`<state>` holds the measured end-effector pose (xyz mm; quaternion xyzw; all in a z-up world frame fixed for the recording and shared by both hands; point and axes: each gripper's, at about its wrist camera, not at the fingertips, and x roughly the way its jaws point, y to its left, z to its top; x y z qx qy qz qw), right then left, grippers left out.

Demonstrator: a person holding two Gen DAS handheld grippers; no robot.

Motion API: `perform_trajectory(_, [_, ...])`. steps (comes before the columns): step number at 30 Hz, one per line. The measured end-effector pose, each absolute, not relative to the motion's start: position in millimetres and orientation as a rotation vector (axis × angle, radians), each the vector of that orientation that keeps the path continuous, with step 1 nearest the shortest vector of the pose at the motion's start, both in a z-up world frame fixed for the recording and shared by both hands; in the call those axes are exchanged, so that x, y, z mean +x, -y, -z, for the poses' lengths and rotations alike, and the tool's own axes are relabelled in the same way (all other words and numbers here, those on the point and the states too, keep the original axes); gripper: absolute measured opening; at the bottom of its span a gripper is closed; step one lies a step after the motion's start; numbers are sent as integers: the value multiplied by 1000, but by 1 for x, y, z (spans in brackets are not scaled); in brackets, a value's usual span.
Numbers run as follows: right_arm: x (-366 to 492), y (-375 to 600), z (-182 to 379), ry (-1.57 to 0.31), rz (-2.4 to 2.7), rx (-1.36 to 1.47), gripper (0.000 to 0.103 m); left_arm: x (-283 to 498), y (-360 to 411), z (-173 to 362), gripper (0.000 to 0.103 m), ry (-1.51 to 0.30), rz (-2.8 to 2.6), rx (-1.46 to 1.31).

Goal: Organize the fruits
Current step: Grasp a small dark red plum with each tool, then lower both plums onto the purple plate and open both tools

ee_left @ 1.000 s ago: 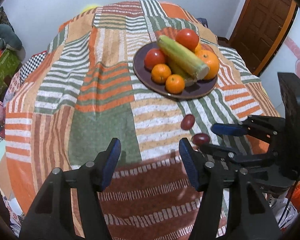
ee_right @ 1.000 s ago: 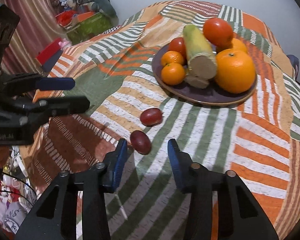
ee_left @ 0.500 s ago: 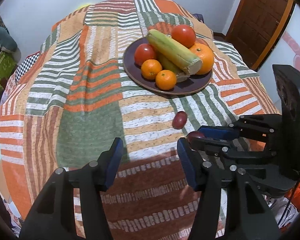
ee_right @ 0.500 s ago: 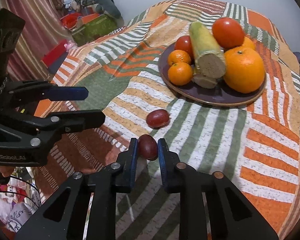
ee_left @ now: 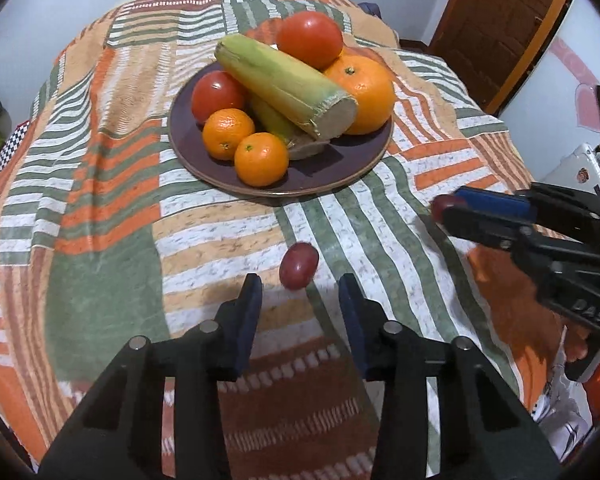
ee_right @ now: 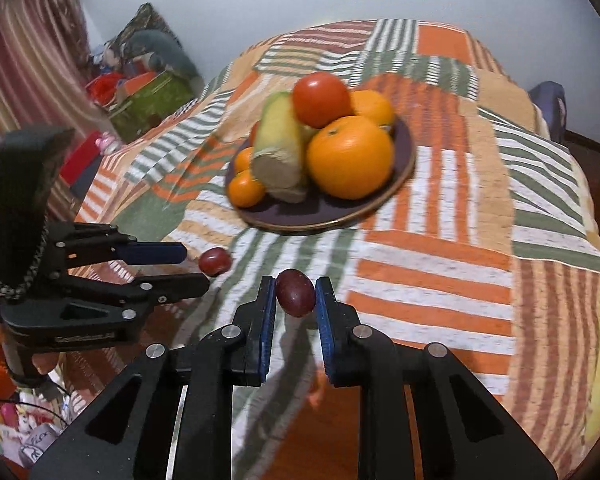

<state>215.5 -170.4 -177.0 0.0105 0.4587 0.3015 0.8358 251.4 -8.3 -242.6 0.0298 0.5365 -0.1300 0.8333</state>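
Grapes are what we gather: right tongs [ee_right: 296, 298] pinch one grape [ee_right: 295, 292] for the plate [ee_right: 407, 148], left tongs [ee_left: 300, 296] spread around the other grape [ee_left: 299, 265].

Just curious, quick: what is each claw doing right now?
Left gripper: open, empty, a grape on the cloth just ahead.
Right gripper: closed on a dark red grape.

The left black plastic two-finger gripper [ee_left: 298, 300] has angular arms with triangular cut-outs, round silver screw heads at the pivots, and blue rubber pads [ee_left: 248, 320] lining the fingers. The right black plastic gripper [ee_right: 296, 300] is built alike, with blue pads [ee_right: 325, 328]. In the right wrist view, the left unit bears faint embossed lettering and a braided black-and-white cord.
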Motion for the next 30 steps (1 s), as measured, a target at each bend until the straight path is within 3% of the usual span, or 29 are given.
perform_trajectory(7, [218,181,180,-973,-627,33,18,263,8,251,22,-1151,270,36])
perform_trajectory(30, [244,184,152,-874,-616,57,18,280,-7,208,21,-1024,241,10])
